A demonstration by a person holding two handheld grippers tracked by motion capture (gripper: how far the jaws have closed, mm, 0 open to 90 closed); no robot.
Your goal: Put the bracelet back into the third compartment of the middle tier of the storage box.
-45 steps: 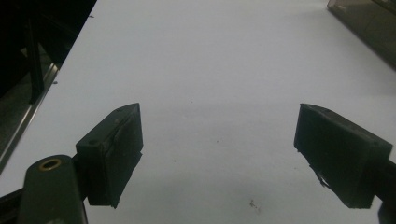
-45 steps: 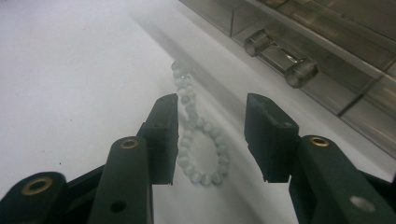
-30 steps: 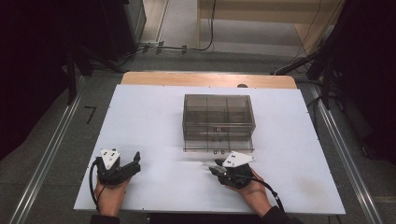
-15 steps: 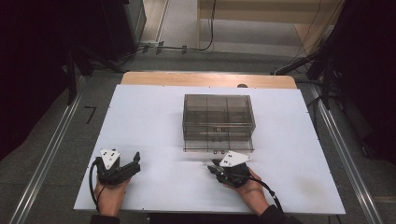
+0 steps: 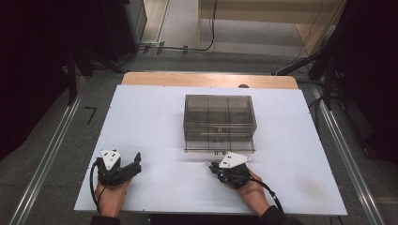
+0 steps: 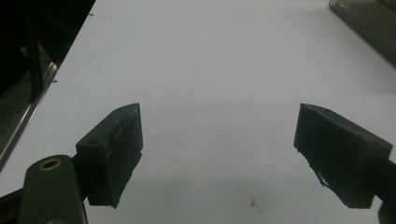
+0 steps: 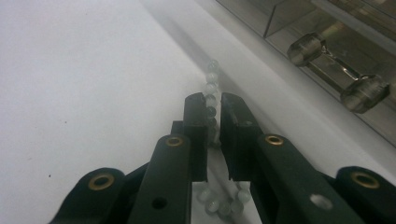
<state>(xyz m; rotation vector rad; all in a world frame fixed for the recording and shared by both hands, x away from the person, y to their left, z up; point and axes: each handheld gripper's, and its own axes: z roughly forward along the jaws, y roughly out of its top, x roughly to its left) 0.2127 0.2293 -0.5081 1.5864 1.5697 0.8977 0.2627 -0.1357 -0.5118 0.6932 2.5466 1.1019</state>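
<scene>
A strand of pale glass beads (image 7: 212, 77) lies on the white table just in front of a smoky clear drawer box (image 5: 219, 122). My right gripper (image 7: 213, 100) has just been closing, and its jaws now pinch the strand between them, with beads showing above and below the pads. In the high view the right gripper (image 5: 209, 164) sits near the box's front, tips pointing left. The box's clear dumbbell-shaped handle (image 7: 336, 70) is close by on the right. My left gripper (image 5: 136, 164) rests at the front left, and its jaws (image 6: 219, 121) stand wide open over bare table.
The white tabletop (image 5: 155, 117) has a wooden strip (image 5: 206, 79) along its back edge. A corner of the box (image 6: 369, 23) shows far right of the left gripper. Metal floor rails (image 5: 47, 159) run along both sides, and cables lie on the floor behind.
The right gripper's jaws have narrowed. Both hands have stayed where they were, and the left gripper is as open as before.
</scene>
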